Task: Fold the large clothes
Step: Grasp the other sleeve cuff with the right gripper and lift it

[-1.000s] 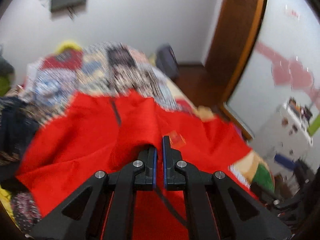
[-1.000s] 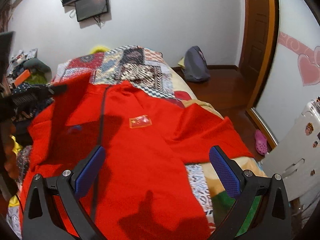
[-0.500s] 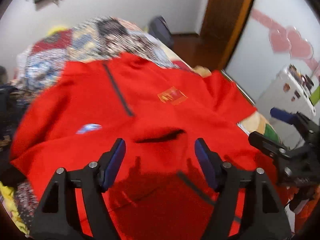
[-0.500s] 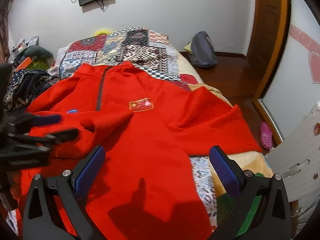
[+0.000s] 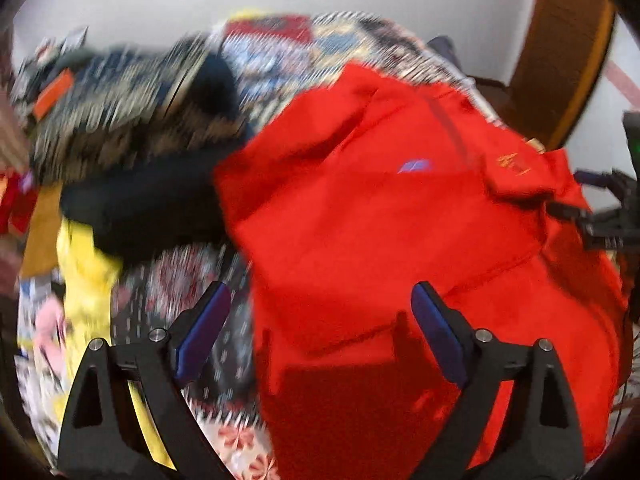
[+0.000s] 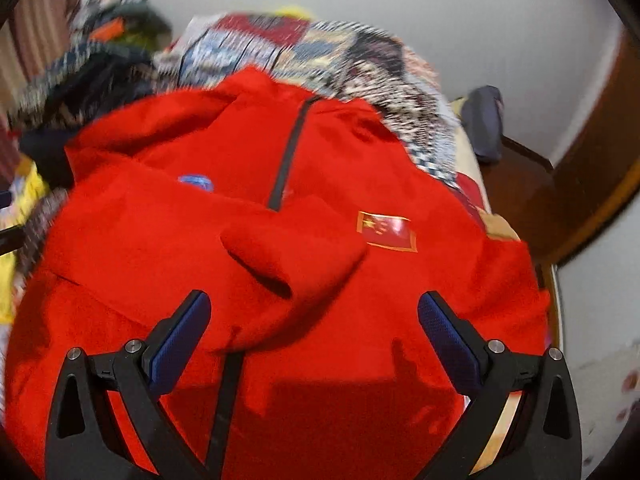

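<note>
The red jacket [image 6: 304, 264] lies spread on the bed [image 6: 360, 52], one sleeve folded across its chest. Both grippers hover above it, empty: right gripper [image 6: 314, 332] spread wide over the sleeve cuff, left gripper [image 5: 320, 328] spread wide over the jacket's left edge.

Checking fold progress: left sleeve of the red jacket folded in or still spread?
Folded in: the sleeve lies across the red jacket chest, cuff beside the flag patch.

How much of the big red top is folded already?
Only a little. One sleeve already lies folded across the chest of the red jacket, near the flag patch. Nothing is in hand: the left hand-held gripper and the right hand-held gripper are both open above the cloth. The other sleeve and the body folds look still to do.
</note>
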Tool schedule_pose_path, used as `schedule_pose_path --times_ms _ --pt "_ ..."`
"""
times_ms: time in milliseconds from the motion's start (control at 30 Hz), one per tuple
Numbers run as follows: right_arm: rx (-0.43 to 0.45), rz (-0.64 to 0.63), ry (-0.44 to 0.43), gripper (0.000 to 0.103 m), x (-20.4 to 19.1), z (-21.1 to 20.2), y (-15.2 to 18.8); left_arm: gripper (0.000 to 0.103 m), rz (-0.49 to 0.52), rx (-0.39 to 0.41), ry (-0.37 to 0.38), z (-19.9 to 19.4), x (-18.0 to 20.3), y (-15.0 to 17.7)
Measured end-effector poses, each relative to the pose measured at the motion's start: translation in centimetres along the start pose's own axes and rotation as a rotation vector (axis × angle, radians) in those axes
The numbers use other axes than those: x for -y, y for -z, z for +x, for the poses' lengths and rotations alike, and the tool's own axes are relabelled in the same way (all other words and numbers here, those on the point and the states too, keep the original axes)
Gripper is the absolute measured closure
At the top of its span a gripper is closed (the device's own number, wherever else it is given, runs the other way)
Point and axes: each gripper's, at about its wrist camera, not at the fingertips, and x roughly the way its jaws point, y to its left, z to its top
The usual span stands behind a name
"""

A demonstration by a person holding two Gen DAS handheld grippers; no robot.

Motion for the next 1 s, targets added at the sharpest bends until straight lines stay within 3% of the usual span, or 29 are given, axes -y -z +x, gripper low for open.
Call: schedule_pose_path --times_ms 100,167,267,300,367,400,567,833,1000 --pt "-0.044 -0.058 0.026 0.006 -1.0 2.3 -0.9 0.011 -0.048 -0.049 0.002 1.0 -1.8 2.6" --pt "-0.082 -0.091 0.049 0.026 -1.6 3.8 -1.3 0.011 -0.064 -0.069 0.005 1.6 -2.2 3.6" --pt "-0.092 -0.085 0.026 0.041 -1.7 4.8 -1.6 0.011 -0.078 -0.092 0.006 2.3 -2.2 4.6" --pt "-0.089 -0.075 0.02 0.049 -1.6 4.8 -1.8 0.011 -0.08 -0.101 0.011 2.6 -2.2 4.9" --pt "-0.104 -0.058 0.007 0.087 -1.3 5.0 -2.1 0.011 -0.076 -0.116 0.029 3.2 -2.0 4.9" --pt "-0.109 -0.049 0.004 0.091 -1.1 5.1 -2.3 0.011 -0.074 -0.12 0.036 3.5 -1.8 4.7" --pt "0.02 0.019 -0.041 0.095 0.3 1.6 -4.9 0.011 -0.11 -0.134 0.084 4.8 -1.3 3.4" --pt "0.32 0.067 -0.048 0.097 3.1 -9.6 -11.2 0.011 -0.254 -0.071 0.219 5.2 -0.3 0.0" --pt "0.443 0.111 -0.033 0.097 4.6 -13.6 -13.3 0.011 -0.278 -0.081 0.133 7.2 0.5 -1.4"
